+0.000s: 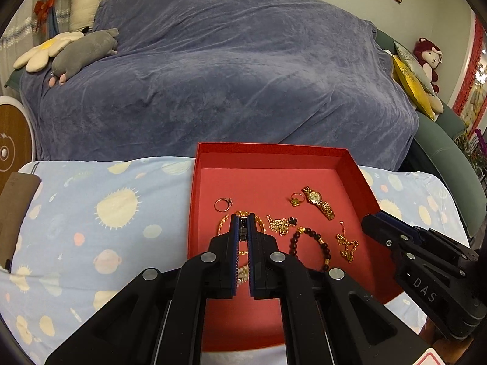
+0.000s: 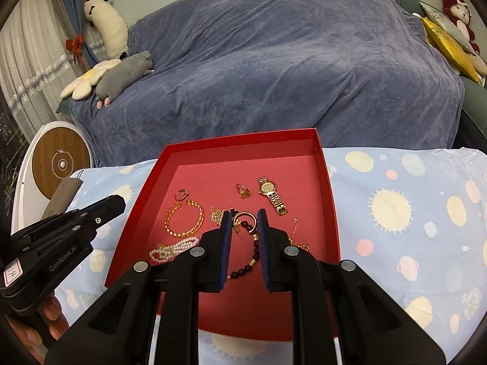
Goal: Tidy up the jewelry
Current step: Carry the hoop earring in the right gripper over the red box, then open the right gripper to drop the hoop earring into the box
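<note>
Right wrist view shows the right gripper [image 2: 245, 228] clamped on a small gold hoop earring [image 2: 243, 219] above the shallow red cardboard tray [image 2: 330, 200], the left gripper [image 1: 243, 228] shut and empty; judged best practice: set it on bare red floor, clear of the chains.

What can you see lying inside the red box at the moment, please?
Inside the red box lie a gold watch, two rings, a gold chain bracelet, a pearl bracelet and a dark bead bracelet. The right gripper covers further chains.
</note>
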A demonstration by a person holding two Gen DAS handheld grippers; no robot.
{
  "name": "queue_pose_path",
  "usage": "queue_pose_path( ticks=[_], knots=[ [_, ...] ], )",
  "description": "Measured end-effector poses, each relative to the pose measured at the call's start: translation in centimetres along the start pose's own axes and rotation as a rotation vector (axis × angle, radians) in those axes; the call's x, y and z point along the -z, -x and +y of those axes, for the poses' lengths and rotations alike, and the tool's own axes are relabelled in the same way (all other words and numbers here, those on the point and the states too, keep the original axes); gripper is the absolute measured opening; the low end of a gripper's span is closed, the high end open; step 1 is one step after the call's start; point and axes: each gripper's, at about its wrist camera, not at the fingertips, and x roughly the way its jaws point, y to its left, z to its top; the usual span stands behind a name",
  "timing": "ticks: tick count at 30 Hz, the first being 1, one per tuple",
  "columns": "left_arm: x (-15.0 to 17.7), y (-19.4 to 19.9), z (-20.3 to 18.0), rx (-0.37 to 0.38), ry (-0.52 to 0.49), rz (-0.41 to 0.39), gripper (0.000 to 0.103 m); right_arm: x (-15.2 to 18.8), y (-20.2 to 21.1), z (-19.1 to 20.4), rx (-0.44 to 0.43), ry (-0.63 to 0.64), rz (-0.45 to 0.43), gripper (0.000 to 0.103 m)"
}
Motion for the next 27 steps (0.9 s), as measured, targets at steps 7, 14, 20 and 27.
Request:
queue_pose_path(
  ticks=[7, 14, 20, 27],
  knots=[
    [-0.5, -3.6, 0.0, -0.008, -0.003, 0.033, 0.003, -0.7, -3.0, -0.5, -0.004, -0.01, 0.019, 0.016],
    [-0.5, -5.4, 0.0, -0.017, -0.002, 0.05, 0.003, -0.5, -4.6, -0.7, -0.001, -0.019, 0.03, 0.016],
    [-0.4, -6.2, -0.4, -0.022, -0.007, 0.065, 0.003, -0.5, -4.9, -0.7, -0.012, -0.017, 0.032, 0.017],
    [-0.2, -4.9, -1.3, -0.086, -0.049, 0.02, 0.036, -0.8, -3.3, 0.4, 0.023, 0.016, -0.006, 0.038]
  ],
)
